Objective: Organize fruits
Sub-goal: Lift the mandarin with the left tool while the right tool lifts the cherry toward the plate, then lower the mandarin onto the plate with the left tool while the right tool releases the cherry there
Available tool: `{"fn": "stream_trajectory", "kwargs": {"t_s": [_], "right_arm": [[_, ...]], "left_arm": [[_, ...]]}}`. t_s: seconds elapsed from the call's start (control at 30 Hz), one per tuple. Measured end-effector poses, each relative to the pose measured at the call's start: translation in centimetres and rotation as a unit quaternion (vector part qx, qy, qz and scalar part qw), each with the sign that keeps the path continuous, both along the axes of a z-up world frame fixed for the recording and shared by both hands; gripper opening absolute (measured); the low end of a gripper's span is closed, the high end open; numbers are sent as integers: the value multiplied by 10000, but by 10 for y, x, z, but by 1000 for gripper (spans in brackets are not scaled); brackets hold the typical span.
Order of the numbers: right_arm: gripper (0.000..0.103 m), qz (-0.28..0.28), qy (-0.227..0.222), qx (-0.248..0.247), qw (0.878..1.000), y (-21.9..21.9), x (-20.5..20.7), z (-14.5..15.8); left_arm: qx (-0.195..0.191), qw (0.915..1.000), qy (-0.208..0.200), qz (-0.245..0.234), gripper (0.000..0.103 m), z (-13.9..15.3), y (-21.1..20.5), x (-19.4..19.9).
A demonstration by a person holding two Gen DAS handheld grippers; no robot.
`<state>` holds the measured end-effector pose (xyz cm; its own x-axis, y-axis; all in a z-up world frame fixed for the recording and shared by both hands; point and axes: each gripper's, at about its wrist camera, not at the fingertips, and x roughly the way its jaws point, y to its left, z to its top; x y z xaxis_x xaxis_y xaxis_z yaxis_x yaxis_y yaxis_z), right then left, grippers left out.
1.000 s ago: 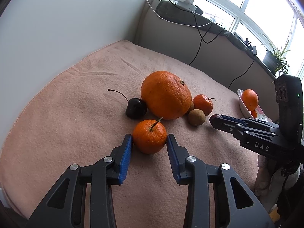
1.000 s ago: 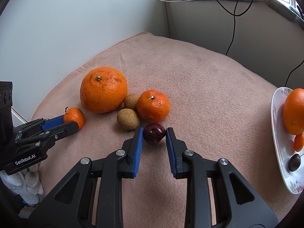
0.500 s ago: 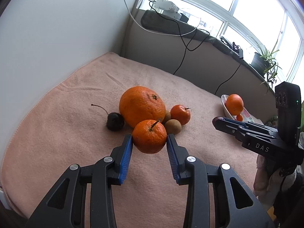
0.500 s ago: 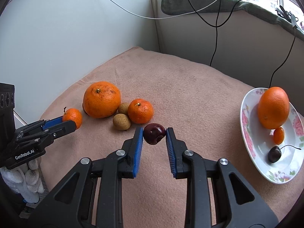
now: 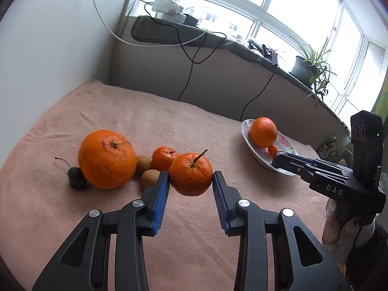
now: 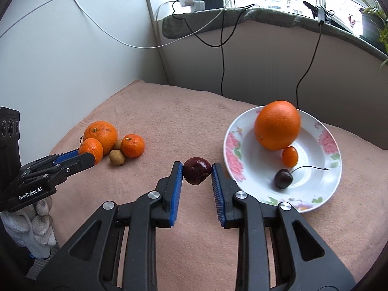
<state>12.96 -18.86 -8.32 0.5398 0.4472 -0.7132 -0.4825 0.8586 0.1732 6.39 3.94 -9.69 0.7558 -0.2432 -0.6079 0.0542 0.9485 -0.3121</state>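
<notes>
Fruits sit in two groups on our pink cloth-covered bench (image 6: 184, 121), and we hold one in each gripper. Our left gripper (image 5: 190, 184) pinches a stemmed mandarin (image 5: 190, 174) between its blue pads, lifted clear of the cloth; our right gripper (image 6: 197, 175) pinches a dark red cherry (image 6: 197, 174) the same way, just beside the near rim of the flowered plate (image 6: 325, 145). On that plate we see a big orange (image 6: 277, 125), a tiny orange fruit (image 6: 290, 156) touching its lower side, and a stemmed cherry (image 6: 283, 178) lying near the middle. Well apart from the plate, towards the wall, the other group stays on the cloth: a large rough orange (image 5: 107, 159), a second mandarin (image 5: 163, 158), two small brown round fruits (image 5: 149, 178) close between them, and another dark cherry (image 5: 77, 181) touching the large orange's far side. Behind the bench, cables (image 6: 222, 55) hang from the windowsill, where a potted plant (image 5: 308, 66) stands.
</notes>
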Motion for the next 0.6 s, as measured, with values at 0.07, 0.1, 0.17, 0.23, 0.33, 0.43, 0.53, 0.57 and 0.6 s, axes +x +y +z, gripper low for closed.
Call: {"fn": "stream_trajectory", "kwargs": {"t_s": [0.07, 0.1, 0.17, 0.23, 0.33, 0.43, 0.53, 0.57, 0.6], "right_arm": [[26, -114, -2, 9, 9999, -11, 0, 1], [26, -174, -12, 6, 9998, -16, 1, 0], [26, -288, -26, -7, 9996, -26, 2, 0], [26, -409, -19, -22, 9992, -34, 4, -1], [26, -591, 2, -31, 9982, -50, 5, -4], [26, -751, 22, -23, 9972, -65, 9, -5], [26, -858, 48, -31, 9963, -77, 13, -7], [26, -887, 58, -35, 9960, -81, 14, -8], [26, -907, 74, -42, 9958, -83, 16, -9]], "left_arm": [[2, 10000, -7, -98, 35, 1, -9, 5], [-3, 9999, -6, -150, 35, 1, -14, 8], [-10, 9997, 1, -247, 35, 1, -25, 14], [-5, 9994, 2, -355, 35, 1, -35, 19], [15, 9986, 0, -524, 35, 1, -52, 28], [31, 9976, 10, -690, 35, 1, -68, 36], [63, 9965, 14, -832, 35, 1, -82, 44], [70, 9962, 17, -871, 35, 1, -86, 47], [76, 9958, 17, -908, 35, 1, -90, 49]]}}
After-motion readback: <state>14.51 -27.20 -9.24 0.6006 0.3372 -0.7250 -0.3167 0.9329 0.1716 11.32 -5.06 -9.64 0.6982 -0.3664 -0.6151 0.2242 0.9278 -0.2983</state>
